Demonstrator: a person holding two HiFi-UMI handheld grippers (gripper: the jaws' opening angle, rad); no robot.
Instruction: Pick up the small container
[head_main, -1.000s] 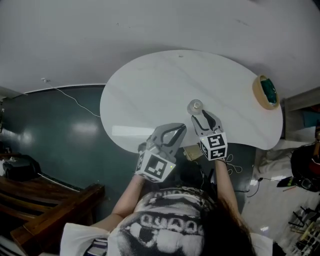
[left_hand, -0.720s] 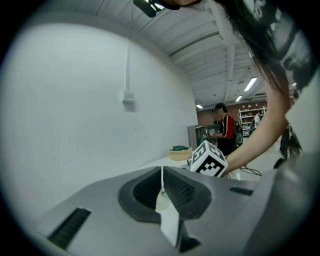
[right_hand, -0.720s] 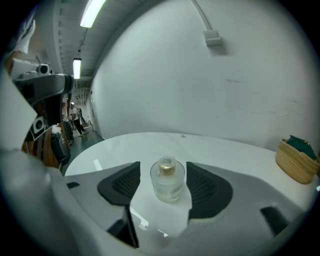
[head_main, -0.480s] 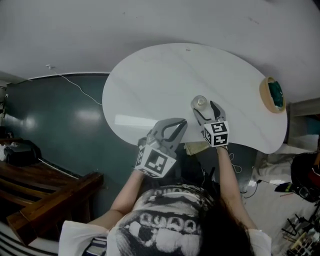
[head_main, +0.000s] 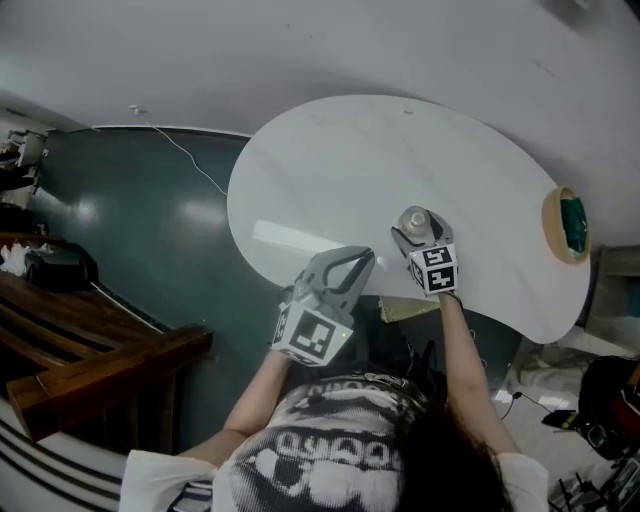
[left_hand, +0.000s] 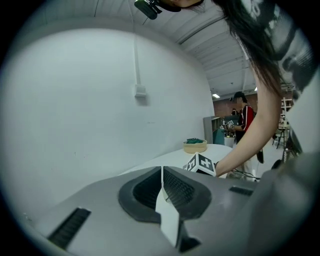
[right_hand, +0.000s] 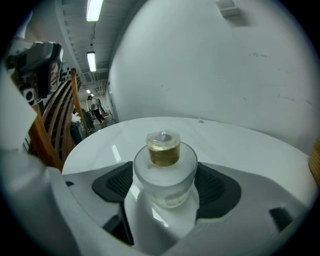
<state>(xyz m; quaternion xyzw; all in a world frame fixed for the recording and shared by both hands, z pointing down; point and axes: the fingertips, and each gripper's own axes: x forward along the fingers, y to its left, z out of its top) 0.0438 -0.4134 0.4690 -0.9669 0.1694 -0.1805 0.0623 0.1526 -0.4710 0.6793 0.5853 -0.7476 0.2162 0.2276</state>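
Observation:
The small container (head_main: 415, 219) is a frosted round jar with an amber stopper, standing upright on the white table (head_main: 330, 170) near its front edge. My right gripper (head_main: 418, 231) is low around it, and its jaws have just been opening. In the right gripper view the container (right_hand: 164, 170) stands between the two dark pads (right_hand: 116, 183), which flank it closely, and the right gripper (right_hand: 165, 184) is open. My left gripper (head_main: 358, 256) hovers at the table's near edge to the left, shut with nothing in it, its pads (left_hand: 176, 186) meeting.
A tan bowl (head_main: 566, 225) with something green in it sits at the table's far right end; the bowl (left_hand: 194, 145) also shows in the left gripper view. Dark wooden furniture (head_main: 90, 370) stands on the left, on a dark green floor (head_main: 150, 230). A white wall runs behind the table.
My right gripper has come down and forward, so the container now stands between its jaws, which are wider apart than before. The left gripper has hardly moved.

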